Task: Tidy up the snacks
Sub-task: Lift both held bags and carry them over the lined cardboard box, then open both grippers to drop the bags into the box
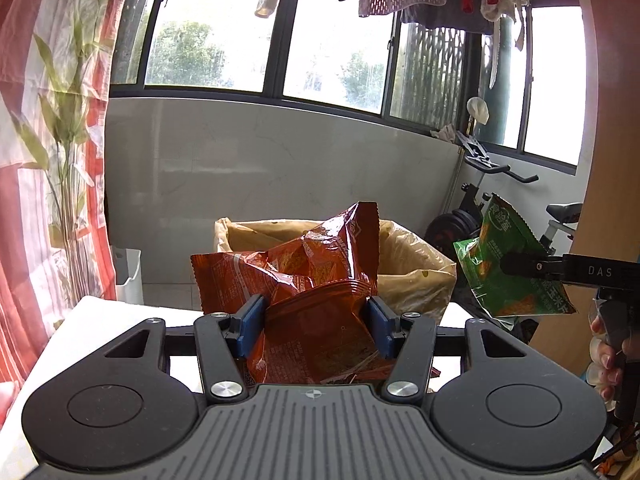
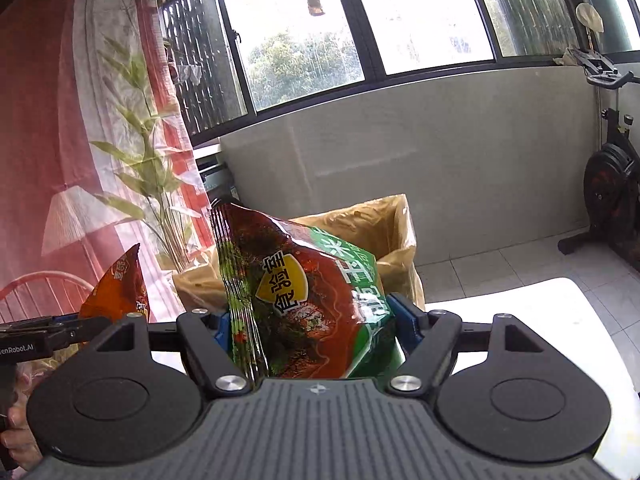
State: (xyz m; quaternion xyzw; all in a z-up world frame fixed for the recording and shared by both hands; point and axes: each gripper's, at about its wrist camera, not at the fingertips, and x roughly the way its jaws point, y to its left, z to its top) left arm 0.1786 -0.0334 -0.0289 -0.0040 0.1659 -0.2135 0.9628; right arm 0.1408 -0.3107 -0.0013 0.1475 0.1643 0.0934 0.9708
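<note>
Two snack bags are up off the white bench (image 1: 120, 312), one in each hand-held gripper. At lower centre of the left wrist view, the left hand-held gripper (image 1: 316, 326) clamps crumpled orange snack bags (image 1: 304, 276) between its blue pads, in front of a yellow plastic-lined bin (image 1: 416, 264). At the right edge of that view, the right hand-held gripper (image 1: 516, 266) pinches a green snack bag (image 1: 508, 264). In the right wrist view, the green bag sits squeezed between the pads at centre.
</note>
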